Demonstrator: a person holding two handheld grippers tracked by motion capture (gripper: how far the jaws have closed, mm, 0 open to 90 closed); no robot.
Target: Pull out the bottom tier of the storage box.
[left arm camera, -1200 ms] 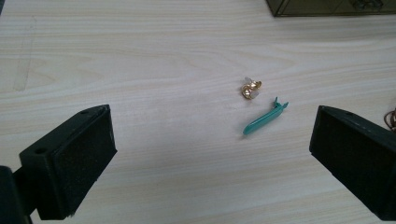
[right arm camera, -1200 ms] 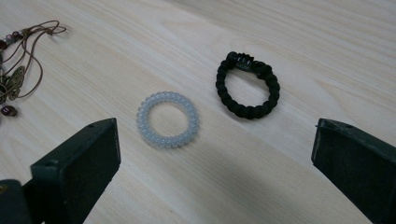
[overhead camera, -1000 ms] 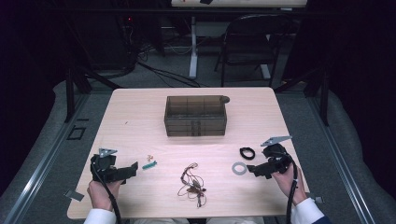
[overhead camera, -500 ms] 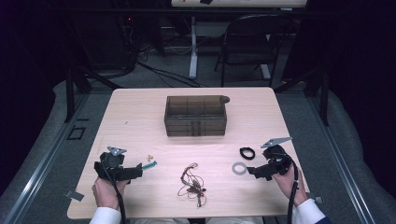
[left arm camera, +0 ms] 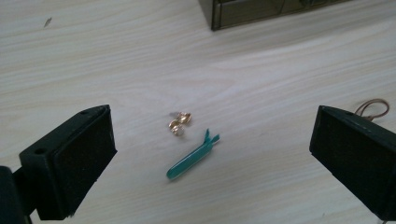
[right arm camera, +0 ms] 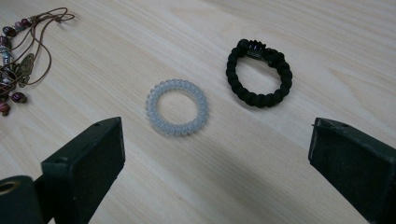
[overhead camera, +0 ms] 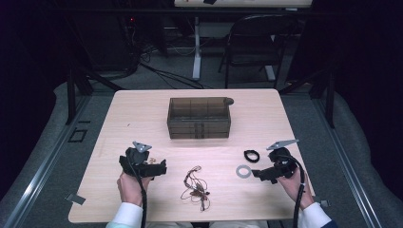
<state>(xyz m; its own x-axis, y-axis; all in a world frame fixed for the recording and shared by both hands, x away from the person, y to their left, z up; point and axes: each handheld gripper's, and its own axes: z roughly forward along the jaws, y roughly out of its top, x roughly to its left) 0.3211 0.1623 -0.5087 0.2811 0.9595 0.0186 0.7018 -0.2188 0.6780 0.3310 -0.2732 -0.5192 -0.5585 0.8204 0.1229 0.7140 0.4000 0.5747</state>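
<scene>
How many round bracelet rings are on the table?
2. The clear coil ring lies straight ahead of the right tool, and the black braided bracelet lies just beyond it, apart. More could be hidden in the brown box.

Cut off and too small to read

From above, my left gripper (overhead camera: 161, 167) hides the green clip (left arm camera: 192, 156) and gold earrings (left arm camera: 179, 123); the organiser box (left arm camera: 261, 11) and brown cord (left arm camera: 373, 107) get cropped at my view's edges.
</scene>
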